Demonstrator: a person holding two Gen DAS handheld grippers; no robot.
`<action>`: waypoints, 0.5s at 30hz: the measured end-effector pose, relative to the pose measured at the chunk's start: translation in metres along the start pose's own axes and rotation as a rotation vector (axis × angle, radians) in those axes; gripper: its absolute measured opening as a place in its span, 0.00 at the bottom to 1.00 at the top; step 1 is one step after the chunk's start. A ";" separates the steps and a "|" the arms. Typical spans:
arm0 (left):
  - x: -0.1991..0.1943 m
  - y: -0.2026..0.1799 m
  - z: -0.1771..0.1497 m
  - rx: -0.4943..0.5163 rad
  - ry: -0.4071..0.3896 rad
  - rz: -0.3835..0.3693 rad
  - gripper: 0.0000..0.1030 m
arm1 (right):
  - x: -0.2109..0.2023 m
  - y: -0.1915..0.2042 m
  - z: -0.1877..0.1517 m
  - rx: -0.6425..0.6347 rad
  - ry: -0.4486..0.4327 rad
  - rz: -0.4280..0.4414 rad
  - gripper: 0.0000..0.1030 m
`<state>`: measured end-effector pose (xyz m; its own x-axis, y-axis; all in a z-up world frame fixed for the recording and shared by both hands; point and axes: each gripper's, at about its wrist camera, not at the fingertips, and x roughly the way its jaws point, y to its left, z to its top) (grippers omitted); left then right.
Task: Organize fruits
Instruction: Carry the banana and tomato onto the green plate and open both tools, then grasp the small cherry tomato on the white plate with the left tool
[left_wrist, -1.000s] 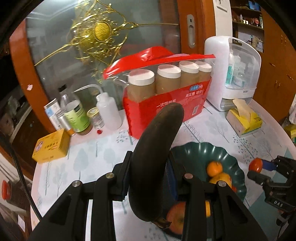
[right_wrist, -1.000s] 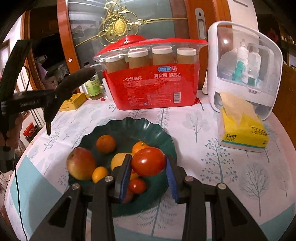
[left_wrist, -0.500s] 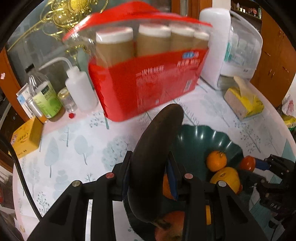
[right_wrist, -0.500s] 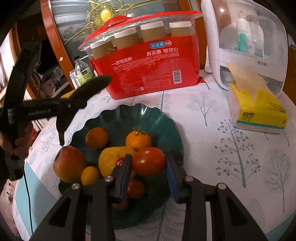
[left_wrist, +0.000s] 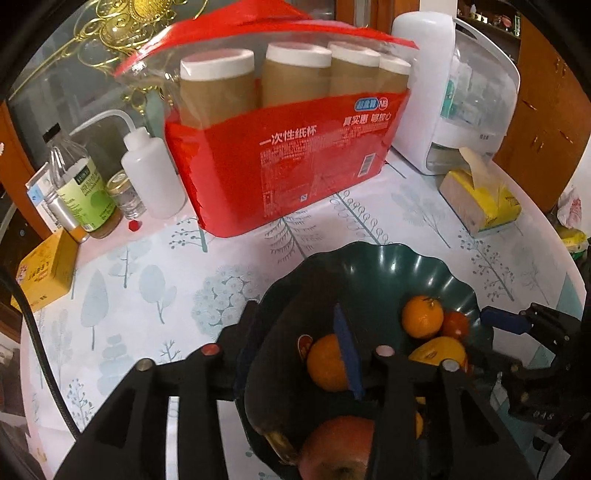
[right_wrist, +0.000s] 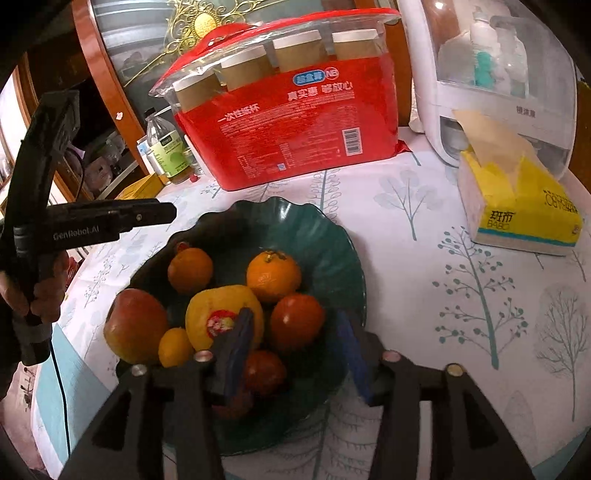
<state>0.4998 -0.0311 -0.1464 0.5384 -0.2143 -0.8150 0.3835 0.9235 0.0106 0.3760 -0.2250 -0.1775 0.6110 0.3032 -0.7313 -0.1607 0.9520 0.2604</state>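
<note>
A dark green scalloped bowl (right_wrist: 325, 236) holds oranges (right_wrist: 273, 275), a yellow fruit (right_wrist: 221, 314), an apple (right_wrist: 135, 325), a small citrus and tomatoes. A red tomato (right_wrist: 297, 321) lies in the bowl between the spread fingers of my right gripper (right_wrist: 295, 339), which is open. My left gripper (left_wrist: 295, 347) is open over the bowl (left_wrist: 388, 269); a dark, near-black banana (left_wrist: 273, 376) lies along the bowl's near side between its fingers. The left gripper's body (right_wrist: 92, 221) shows at the bowl's left edge.
A red pack of paper cups (right_wrist: 288, 122) stands behind the bowl. A yellow tissue box (right_wrist: 524, 206) and white dispenser (right_wrist: 491, 77) sit at the right. Bottles (left_wrist: 88, 192), a squeeze bottle (left_wrist: 151, 177) and a yellow box (left_wrist: 44, 277) stand at the left.
Both grippers opened. The tomato dropped from the right gripper into the bowl. The banana went down from the left gripper into the bowl as it tipped downward.
</note>
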 end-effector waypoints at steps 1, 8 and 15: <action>-0.004 -0.001 0.000 -0.001 -0.001 0.004 0.45 | -0.002 0.002 0.001 -0.005 0.003 0.001 0.64; -0.046 -0.006 -0.011 -0.047 -0.006 0.031 0.70 | -0.025 0.008 0.005 0.017 -0.009 -0.019 0.71; -0.091 -0.009 -0.042 -0.128 0.009 0.038 0.72 | -0.065 0.010 0.001 0.055 -0.035 -0.059 0.74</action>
<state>0.4160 -0.0065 -0.0969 0.5435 -0.1757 -0.8208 0.2634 0.9642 -0.0320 0.3359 -0.2348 -0.1267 0.6451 0.2443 -0.7240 -0.0816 0.9641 0.2526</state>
